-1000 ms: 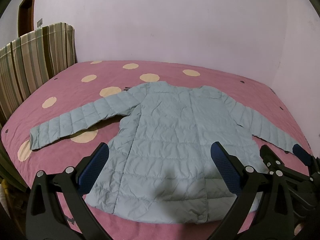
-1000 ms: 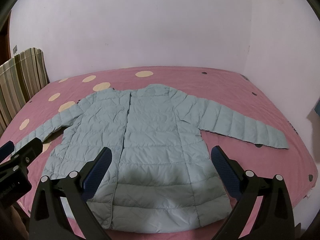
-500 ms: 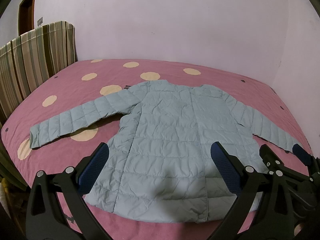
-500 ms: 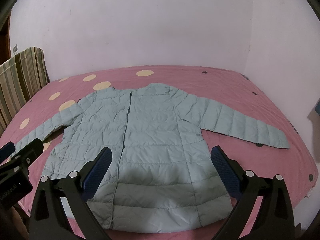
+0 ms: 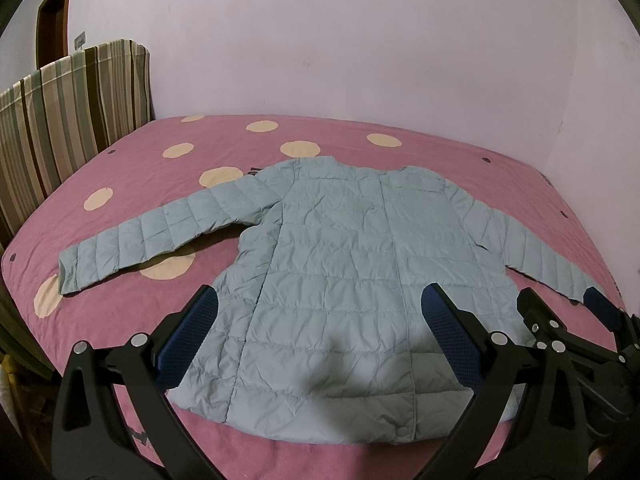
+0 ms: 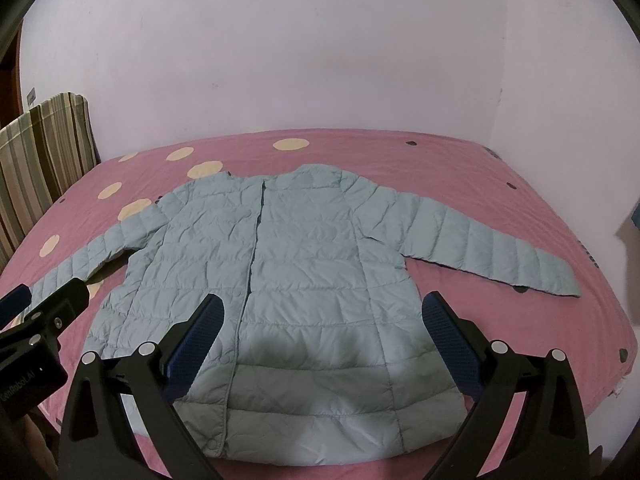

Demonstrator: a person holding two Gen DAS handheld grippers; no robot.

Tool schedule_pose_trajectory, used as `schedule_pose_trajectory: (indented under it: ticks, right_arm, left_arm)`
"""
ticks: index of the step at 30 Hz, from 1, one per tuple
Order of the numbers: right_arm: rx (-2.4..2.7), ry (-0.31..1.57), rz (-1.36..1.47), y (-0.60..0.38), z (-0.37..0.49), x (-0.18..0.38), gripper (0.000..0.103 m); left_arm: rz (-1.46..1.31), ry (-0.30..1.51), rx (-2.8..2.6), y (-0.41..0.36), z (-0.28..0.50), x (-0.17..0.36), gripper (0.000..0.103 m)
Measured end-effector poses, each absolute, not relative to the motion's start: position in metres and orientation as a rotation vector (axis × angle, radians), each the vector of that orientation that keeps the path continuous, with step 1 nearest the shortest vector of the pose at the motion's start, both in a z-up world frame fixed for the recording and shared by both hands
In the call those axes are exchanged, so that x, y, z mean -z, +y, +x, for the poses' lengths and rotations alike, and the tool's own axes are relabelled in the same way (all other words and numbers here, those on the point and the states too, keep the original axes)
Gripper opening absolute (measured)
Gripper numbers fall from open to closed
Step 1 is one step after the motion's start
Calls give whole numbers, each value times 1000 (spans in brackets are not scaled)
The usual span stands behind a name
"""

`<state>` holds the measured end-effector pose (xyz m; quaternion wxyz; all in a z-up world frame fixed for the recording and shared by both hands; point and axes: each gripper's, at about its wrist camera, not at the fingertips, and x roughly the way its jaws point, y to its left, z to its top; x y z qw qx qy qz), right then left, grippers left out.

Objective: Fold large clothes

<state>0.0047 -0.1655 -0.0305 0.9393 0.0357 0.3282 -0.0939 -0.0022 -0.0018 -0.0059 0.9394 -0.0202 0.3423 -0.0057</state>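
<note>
Right now the pale blue jacket (image 5: 360, 272) lies flat on the pink bed (image 5: 400, 152), collar at the far side, hem nearest me, sleeves spread sideways. I hold my left gripper (image 5: 320, 340) and right gripper (image 6: 324, 340) released above the hem, holding nothing. Each sleeve lies outward of its own gripper, so I judge either could fold inward first.

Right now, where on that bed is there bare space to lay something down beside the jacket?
The widest bare patch of the pink bedspread runs between the jacket collar and the back wall. Another lies beyond the right sleeve, toward the bed's right edge. A smaller one sits past the left sleeve, toward the striped headboard. The near edge is crowded by the hem and both open grippers.
</note>
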Motion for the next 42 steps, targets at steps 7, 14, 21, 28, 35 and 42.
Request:
schedule_pose_trajectory:
  ticks: [7,14,21,28,35,42]
  right_arm:
    - [192,671,73,-165,6,31,99]
    - [192,672,73,-165,6,32,99]
    - [192,674,73,-165,8,31,99]
    - [191,684,75,-162,9,35,99]
    - [191,689,140,-175,19,43,99]
    - [299,682,355,-243,23,63,97]
  left_arm:
    - [-42,700,10,-2,-1,5,101]
    - [-42,702,10,-3,-3,8,101]
    - [-43,706,11,-4,-3,10,101]
    - [-46,721,9,-5,0,17,101]
    - [-82,763,-22,10,19,30,101]
    - [-134,814,-136,51,49,62,101]
